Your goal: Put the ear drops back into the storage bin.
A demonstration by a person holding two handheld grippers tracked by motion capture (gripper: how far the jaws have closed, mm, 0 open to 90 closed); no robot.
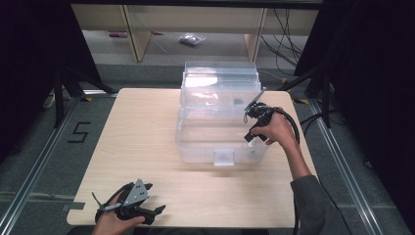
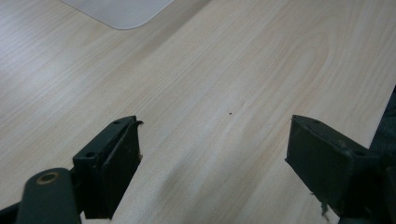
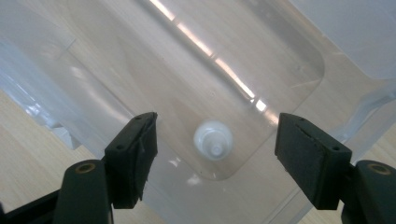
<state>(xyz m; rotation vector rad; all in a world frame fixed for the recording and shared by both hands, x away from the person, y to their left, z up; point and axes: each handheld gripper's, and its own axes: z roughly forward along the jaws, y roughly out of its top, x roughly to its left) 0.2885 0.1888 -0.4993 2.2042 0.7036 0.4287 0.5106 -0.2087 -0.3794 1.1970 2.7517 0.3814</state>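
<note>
R gripper (image 1: pixel 254 131) hangs over the near right corner of the clear plastic bin (image 1: pixel 195 147), jaws pointing down into it, spread apart w/ nothing between the pads (image 3: pixel 133 158). Straight below them a small white bottle (image 3: pixel 213 140) stands on the bin floor, tucked into that rounded corner. It's upright: long axis vertical, nozzle tip pointing up at the gripper cam, so it's seen end-on as a round cap. Not touching either jaw. The bin sits mid-table (image 1: pixel 147 127), lid swung open at the back. L gripper (image 1: pixel 147 203) rests at the near left edge of the table, jaws wide, holding nothing, bare wood in front of it.
</note>
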